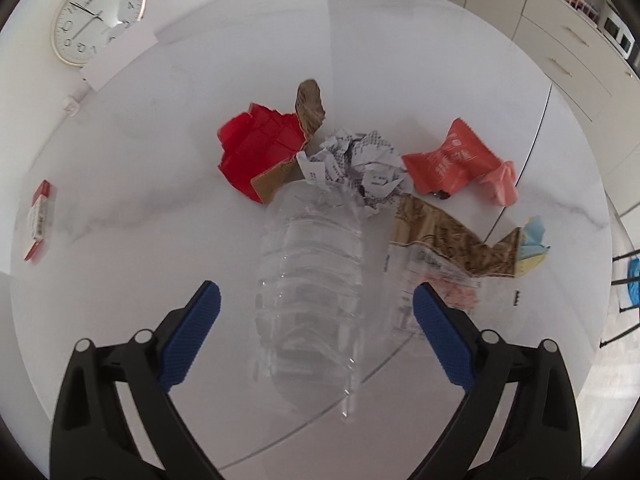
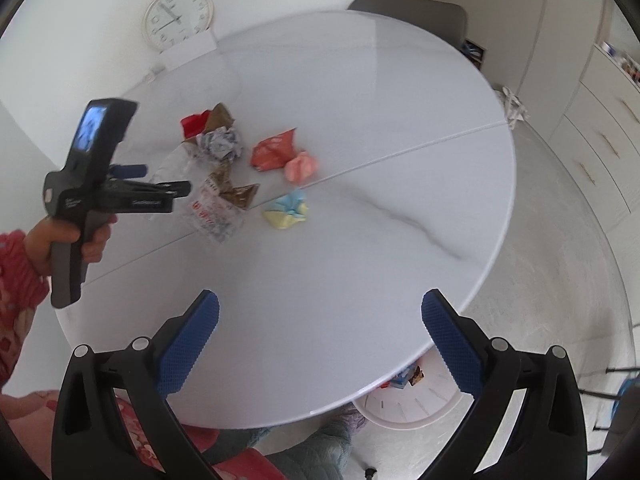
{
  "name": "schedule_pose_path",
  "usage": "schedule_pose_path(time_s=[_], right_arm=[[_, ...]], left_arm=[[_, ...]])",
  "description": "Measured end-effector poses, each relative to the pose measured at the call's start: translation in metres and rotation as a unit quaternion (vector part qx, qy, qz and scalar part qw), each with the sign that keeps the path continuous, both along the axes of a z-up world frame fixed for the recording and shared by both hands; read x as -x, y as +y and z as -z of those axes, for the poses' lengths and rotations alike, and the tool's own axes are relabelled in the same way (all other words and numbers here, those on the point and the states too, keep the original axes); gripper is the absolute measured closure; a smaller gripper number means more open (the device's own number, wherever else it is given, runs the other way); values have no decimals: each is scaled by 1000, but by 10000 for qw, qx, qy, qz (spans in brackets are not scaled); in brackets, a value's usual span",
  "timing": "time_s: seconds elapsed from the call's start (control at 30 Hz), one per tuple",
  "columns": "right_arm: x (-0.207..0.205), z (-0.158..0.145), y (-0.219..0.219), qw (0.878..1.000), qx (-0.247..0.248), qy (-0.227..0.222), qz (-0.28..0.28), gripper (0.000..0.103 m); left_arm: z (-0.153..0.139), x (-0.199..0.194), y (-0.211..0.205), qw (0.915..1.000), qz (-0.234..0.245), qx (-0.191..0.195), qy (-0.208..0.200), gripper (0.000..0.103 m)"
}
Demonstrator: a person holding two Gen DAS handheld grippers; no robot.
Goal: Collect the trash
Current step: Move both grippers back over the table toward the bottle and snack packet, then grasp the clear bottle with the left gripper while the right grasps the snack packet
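Note:
A crushed clear plastic bottle [image 1: 312,280] lies on the white marble table [image 1: 160,200], and my left gripper [image 1: 316,292] hangs over it, open, with a pad on either side and neither touching. Past the bottle's far end sit crumpled printed paper [image 1: 360,160], torn red cardboard [image 1: 260,144], an orange snack wrapper [image 1: 448,160], a pink wad [image 1: 504,180], a brown wrapper [image 1: 444,236] and a blue-yellow paper [image 1: 532,244]. My right gripper [image 2: 320,300] is open and holds nothing, above bare table near the front edge, well right of the left gripper [image 2: 164,178].
A white basket [image 2: 408,408] with some wrappers in it stands on the floor under the table's near edge. A small red-and-white packet [image 1: 40,216] lies apart at the far left. A clock [image 1: 96,16] leans on the wall, and a chair [image 2: 412,12] and drawers [image 2: 600,152] stand beyond the table.

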State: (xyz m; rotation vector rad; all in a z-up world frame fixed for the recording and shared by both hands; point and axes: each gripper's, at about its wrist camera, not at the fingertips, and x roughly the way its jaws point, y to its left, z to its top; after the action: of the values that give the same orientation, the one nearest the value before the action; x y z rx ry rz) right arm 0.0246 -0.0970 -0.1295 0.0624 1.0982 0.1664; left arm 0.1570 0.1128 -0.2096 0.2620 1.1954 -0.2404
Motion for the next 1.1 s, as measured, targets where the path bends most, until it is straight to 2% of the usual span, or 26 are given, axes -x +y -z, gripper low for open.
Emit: schedule_pose_path(time_s=[0.17,0.23,0.37,0.5,0.73,0.8,0.87,0.9,1.0,1.03,1.1], right_arm=[[-31,9,44,9966,146,51,-808,2],[-43,13,62,9924,277,69,-1199,2],[-67,26,99,9775,541,103,-2037,2],[-91,46,135,9577,795,150,-2762,2],[-118,85,172,9292,1347,243,-3433,3],[-121,90,175,9249,1394,287,-3527,9],[-124,95,175,9230,1371,412,-3573,23],[-127,97,174,9232,1337,476,-3571,26],[-131,98,171,9274,1197,540,-3503,34],[-132,96,168,9298,1111,559,-3465,40],[-134,93,161,9350,920,595,-3374,44]], left_arm=[[13,-8,13,9993,15,268,245,30],[17,-10,17,9985,8,390,379,41],[15,-7,28,9978,-127,552,350,42],[-1,4,47,9976,-316,597,127,42],[-43,40,82,9947,-755,662,-241,42],[-53,49,91,9930,-905,697,-316,42],[-60,56,100,9914,-1020,734,-364,42],[-64,59,103,9906,-1083,736,-392,42],[-71,72,107,9888,-1206,741,-466,42],[-73,76,107,9884,-1232,744,-484,42],[-76,84,106,9876,-1289,732,-511,42]])
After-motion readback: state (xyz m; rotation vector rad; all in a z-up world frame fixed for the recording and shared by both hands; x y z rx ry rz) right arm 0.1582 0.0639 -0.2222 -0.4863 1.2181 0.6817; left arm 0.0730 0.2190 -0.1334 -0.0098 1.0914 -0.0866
